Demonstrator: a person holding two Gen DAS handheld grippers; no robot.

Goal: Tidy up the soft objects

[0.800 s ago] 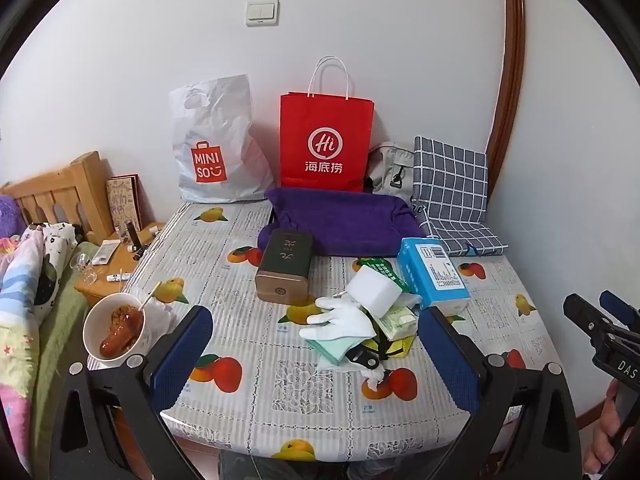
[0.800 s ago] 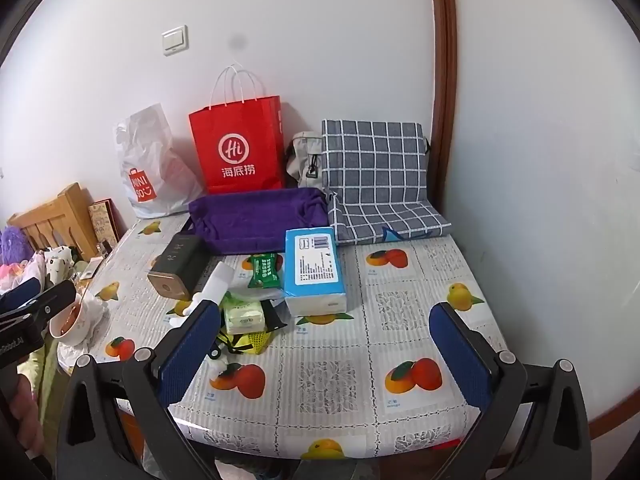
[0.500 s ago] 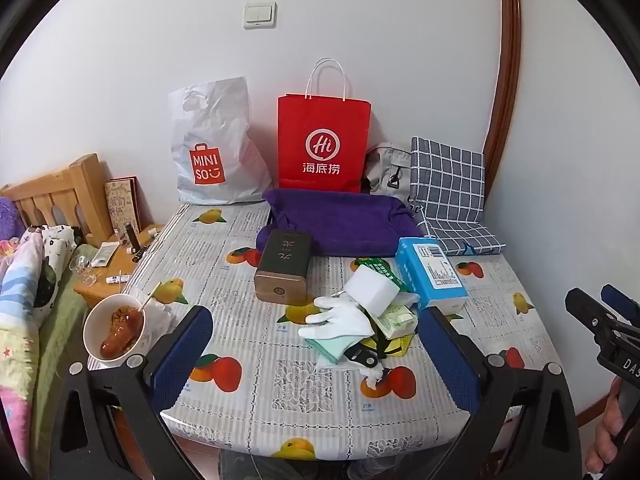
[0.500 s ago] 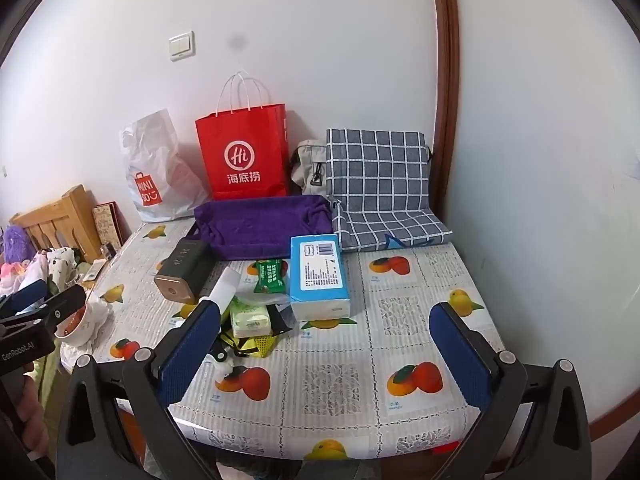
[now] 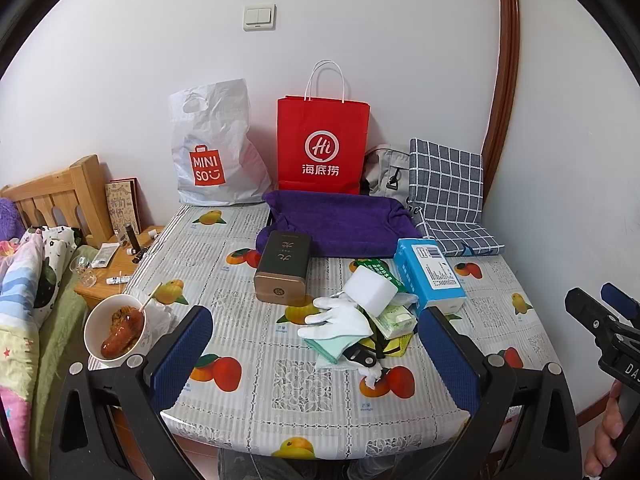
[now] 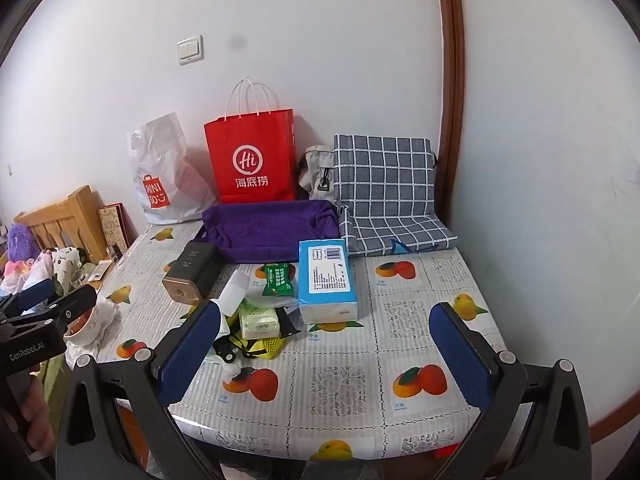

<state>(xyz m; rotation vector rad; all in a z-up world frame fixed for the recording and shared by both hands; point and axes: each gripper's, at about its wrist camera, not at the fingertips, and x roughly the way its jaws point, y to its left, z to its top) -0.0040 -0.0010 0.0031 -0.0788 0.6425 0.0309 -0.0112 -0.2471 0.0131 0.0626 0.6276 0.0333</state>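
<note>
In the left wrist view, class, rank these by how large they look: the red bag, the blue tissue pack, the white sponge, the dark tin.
1. red bag
2. blue tissue pack
3. dark tin, close to the pack, so unsure
4. white sponge

The counter (image 5: 248, 384) wears a grey-white lace-print cloth dotted with orange and yellow fruit. At twelve o'clock a purple towel (image 5: 340, 224), behind it a red bag (image 5: 322, 148) with white lettering; at one o'clock a grey cushion (image 5: 446, 176) checked in white. Blue tissue pack (image 5: 430, 276), white gloves (image 5: 340, 316), dark tin (image 5: 284, 266) with gold end.
</note>
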